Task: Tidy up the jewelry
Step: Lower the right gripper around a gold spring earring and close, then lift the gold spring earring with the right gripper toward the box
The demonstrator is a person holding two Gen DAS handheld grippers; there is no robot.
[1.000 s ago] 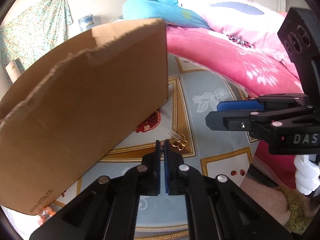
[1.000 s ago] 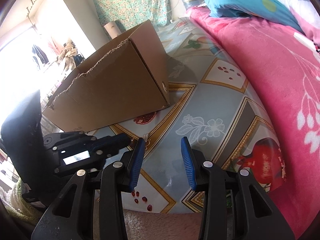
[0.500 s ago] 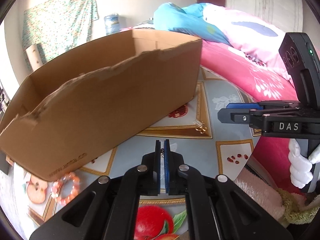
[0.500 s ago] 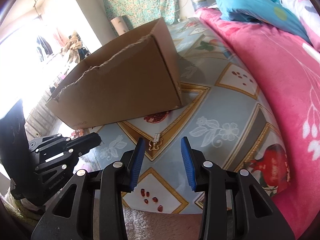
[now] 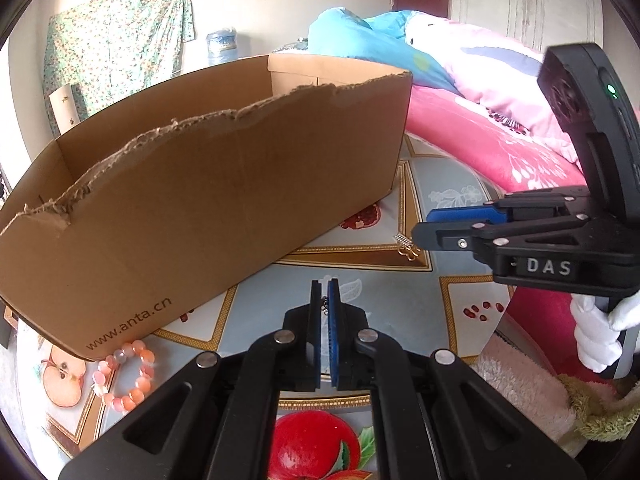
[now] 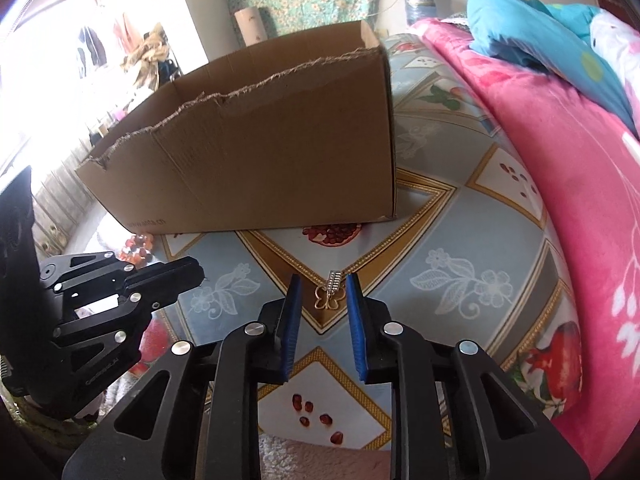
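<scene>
A gold butterfly earring [image 6: 330,295] with a silver bar lies on the patterned cloth [image 6: 448,236], also seen in the left wrist view as the earring [image 5: 408,246]. My right gripper [image 6: 323,285] straddles it. Its jaws are closing, and the blue pads [image 6: 294,312] stand clear of the earring on both sides. My left gripper [image 5: 325,286] is shut on a small dark chain piece [image 5: 325,305] that shows between its pads. It hovers in front of the torn cardboard box [image 5: 224,184]. In the right wrist view the left gripper [image 6: 194,276] sits at the lower left.
A pink bead bracelet [image 5: 124,376] lies by the box's near left corner. Pink and blue bedding [image 6: 560,128] is heaped along the right. A white-gloved hand [image 5: 596,332] holds the right gripper [image 5: 424,226]. A fluffy mat [image 5: 520,384] borders the near edge of the cloth.
The right gripper moved forward until the earring lay between its fingertips, and its jaws narrowed. The left gripper drew back from the box, bringing the bracelet into view, and stayed shut.
</scene>
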